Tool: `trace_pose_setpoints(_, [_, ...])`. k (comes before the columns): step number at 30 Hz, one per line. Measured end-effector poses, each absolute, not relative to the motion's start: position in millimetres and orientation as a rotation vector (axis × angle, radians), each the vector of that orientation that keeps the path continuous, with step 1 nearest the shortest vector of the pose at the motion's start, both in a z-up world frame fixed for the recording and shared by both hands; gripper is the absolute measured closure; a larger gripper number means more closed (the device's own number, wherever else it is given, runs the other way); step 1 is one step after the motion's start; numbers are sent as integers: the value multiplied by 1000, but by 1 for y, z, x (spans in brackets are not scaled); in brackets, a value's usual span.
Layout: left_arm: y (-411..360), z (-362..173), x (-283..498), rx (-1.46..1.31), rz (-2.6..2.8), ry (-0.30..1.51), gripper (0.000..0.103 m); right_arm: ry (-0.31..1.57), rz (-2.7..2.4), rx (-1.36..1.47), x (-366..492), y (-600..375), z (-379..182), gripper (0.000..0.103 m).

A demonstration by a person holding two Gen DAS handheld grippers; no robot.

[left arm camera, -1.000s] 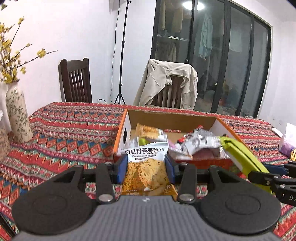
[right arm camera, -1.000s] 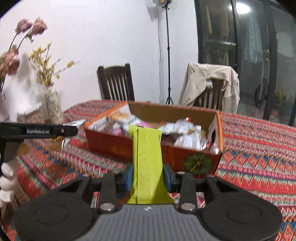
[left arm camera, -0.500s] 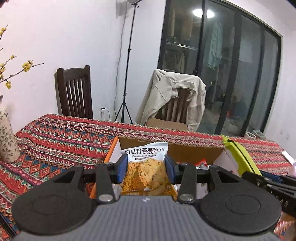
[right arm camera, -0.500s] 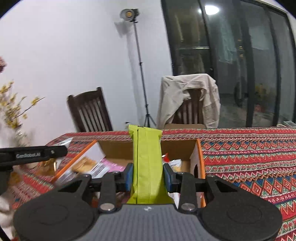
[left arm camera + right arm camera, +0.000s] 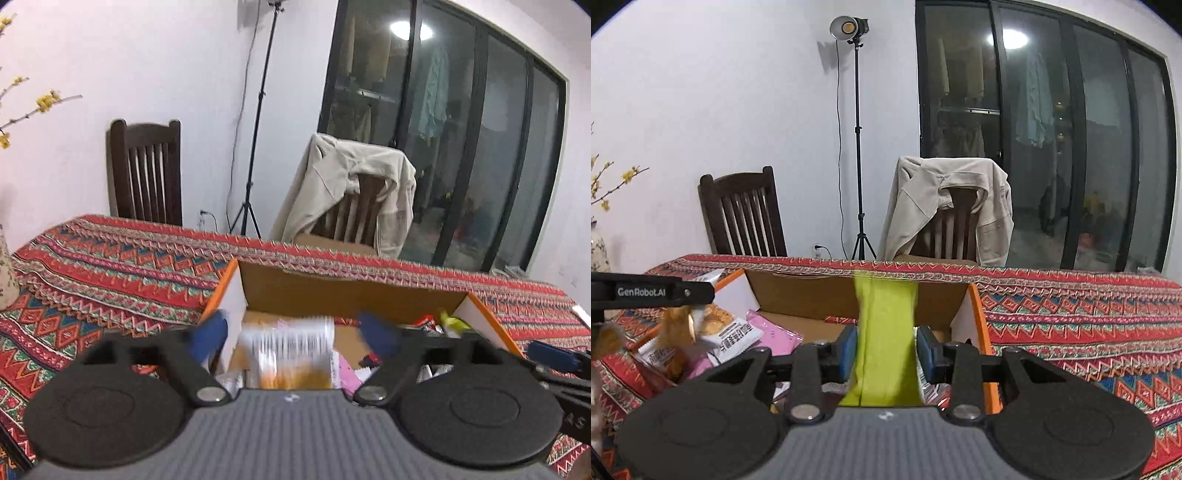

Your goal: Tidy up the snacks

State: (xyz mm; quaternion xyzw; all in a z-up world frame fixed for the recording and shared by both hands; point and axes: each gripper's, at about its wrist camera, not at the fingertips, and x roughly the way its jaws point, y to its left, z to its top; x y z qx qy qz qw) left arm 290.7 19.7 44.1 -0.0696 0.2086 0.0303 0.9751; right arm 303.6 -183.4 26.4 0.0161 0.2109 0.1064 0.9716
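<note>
Left wrist: one cardboard box (image 5: 347, 291) at 12 o'clock, one blurred orange snack packet (image 5: 291, 354) loose between just-widened left hand-held gripper (image 5: 293, 334) jaws; right wrist: one green packet (image 5: 886, 332) between just-parted right hand-held gripper (image 5: 886, 349) pads, over the box.

Dim indoor light, fisheye bend, motion blur

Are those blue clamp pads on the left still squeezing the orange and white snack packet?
Apart. In the left wrist view the left gripper has just opened wide, and gaps show on both sides of the blurred orange and white snack packet.
</note>
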Motion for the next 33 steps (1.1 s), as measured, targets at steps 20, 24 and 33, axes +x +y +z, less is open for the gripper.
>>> trace_pose_setpoints(20, [19,107,210,-170,10,243,0,254,193,90,238,-195,68,0])
trace_pose_setpoints(24, [24,110,178,-149,-12,252,0,218,213,85,203,-196,82,0])
trace_pose_setpoints(33, [36,84,109,-120,-25,266,0,203,250,70,134,-201,81,0])
